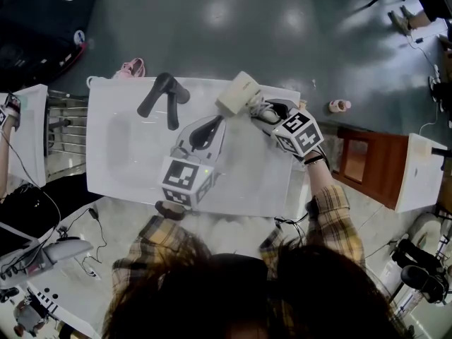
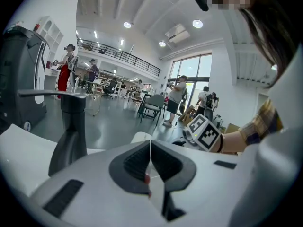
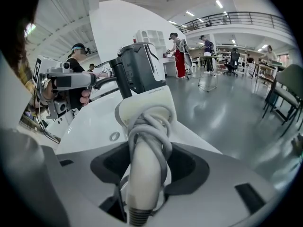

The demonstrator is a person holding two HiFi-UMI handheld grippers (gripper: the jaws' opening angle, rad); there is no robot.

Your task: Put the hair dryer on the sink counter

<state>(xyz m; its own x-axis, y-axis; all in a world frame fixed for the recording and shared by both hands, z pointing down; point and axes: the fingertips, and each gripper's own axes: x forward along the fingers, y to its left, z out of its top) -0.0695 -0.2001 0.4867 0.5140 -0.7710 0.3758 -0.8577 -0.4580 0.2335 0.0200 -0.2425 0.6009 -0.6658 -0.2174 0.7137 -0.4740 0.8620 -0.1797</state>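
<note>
- Pads point(image 3: 189, 167) of the right gripper point(image 3: 146, 174) are pressing on the handle of the hair dryer point(image 3: 144, 122); they are standing only handle-wide apart, and the wound grey cord point(image 3: 161, 131) is lying under the same grip.
- Jaws of the left gripper point(image 2: 150, 167) are lying flat together with nothing between them; it is pointing over the basin, just beside the dryer.
- We are judging the dryer a stiff, smooth plastic shell, fairly light but head-heavy, so it is likely wanting to swing about the handle; the handle is looking like the right hold, though the soft cord coils may be letting it slip.
- We are seeing the dryer's cream head at the back of the sink counter point(image 1: 261, 182), right of the black faucet point(image 1: 164, 99); we cannot tell whether it is touching the counter.
</note>
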